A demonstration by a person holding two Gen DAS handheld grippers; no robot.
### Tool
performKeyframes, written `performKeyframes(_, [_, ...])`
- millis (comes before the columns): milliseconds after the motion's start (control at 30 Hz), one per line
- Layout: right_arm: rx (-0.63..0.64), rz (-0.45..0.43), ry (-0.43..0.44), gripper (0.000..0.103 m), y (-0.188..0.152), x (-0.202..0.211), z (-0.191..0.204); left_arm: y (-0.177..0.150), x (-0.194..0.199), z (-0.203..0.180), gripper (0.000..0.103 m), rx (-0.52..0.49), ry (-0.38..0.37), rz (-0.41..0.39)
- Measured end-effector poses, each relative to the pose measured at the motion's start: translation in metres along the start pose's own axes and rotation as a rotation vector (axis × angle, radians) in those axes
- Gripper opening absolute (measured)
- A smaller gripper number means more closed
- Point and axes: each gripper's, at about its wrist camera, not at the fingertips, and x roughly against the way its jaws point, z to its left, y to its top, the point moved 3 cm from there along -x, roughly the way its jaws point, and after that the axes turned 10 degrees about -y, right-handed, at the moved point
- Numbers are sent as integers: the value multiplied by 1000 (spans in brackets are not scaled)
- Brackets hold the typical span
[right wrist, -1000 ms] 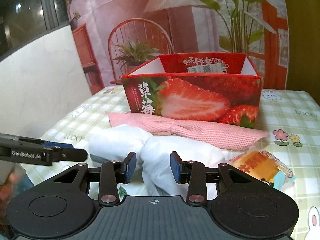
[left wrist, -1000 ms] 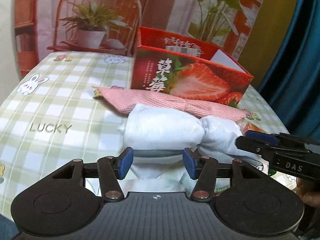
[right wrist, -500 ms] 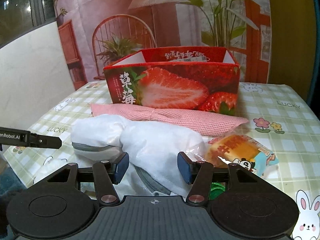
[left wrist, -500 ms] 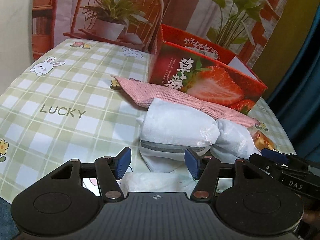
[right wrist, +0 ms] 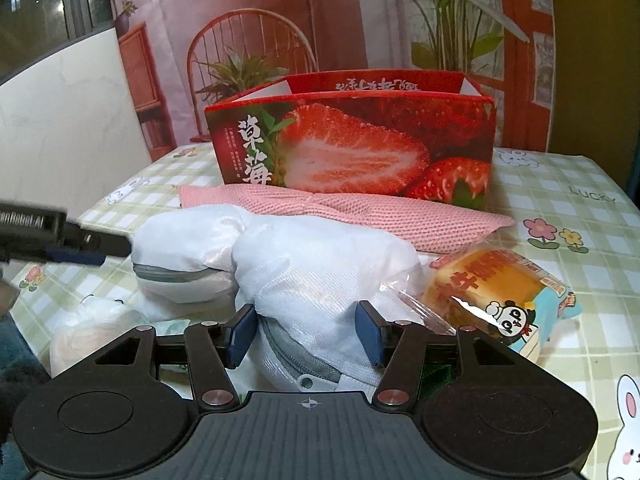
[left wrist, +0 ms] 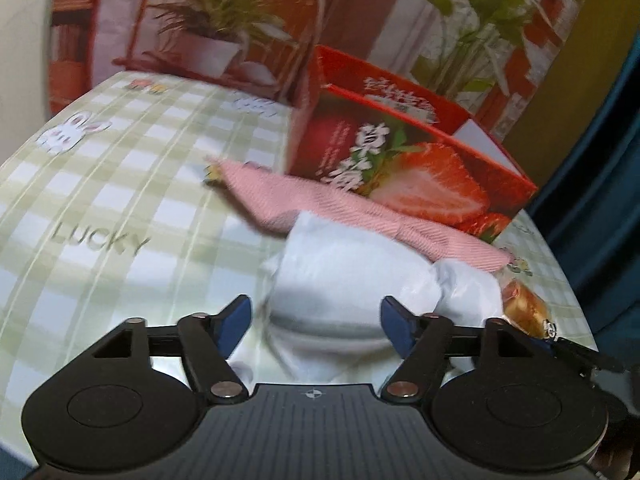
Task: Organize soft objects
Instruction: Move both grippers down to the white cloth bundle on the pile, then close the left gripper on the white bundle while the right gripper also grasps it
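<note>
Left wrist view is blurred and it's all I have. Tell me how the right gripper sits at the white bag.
Observer: The right gripper straddles the white mesh bag at its grey zipper end. The pads are beside the fabric, with no visible squeeze.
Operator: Report what lies right of it.
Observer: A wrapped bun with a panda printed on the packet lies beside the bag, clear of the pads.
Operator: Name anything else soft nearby.
Observer: A pale pinkish lump lies at the table's near edge, left of the bag.

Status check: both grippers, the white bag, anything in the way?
Left gripper jaws opening, right gripper open, both astride white mesh bag. Bread packet crowds its right.
</note>
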Motion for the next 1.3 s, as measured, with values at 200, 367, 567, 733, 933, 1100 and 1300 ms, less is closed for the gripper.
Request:
performKeyframes(200, [11, 1, 8, 52, -2, -4, 1, 16, -36, -6, 85, -3, -34, 32])
performKeyframes(367, [18, 2, 14, 52, -3, -5, 3, 6, -54, -7, 85, 33, -60, 37])
performKeyframes(567, [10, 1, 9, 55, -3, -6, 3, 1, -44, -6, 35, -30, -37, 17])
performKeyframes(733, [-3, -10, 0, 60, -2, -4, 1, -4, -30, 7, 16, 14, 7, -21])
performKeyframes(933, [-6, -15, -3, 62, -2, -4, -2, -5, -20, 17, 9, 37, 97, -47])
performKeyframes(1100, [-4, -19, -9, 67, -2, -4, -2, -3, -15, 21, 13, 73, 46, -52])
performKeyframes(1300, [1, -18, -9, 67, -2, -4, -1, 6, -23, 0, 84, 28, -80, -71])
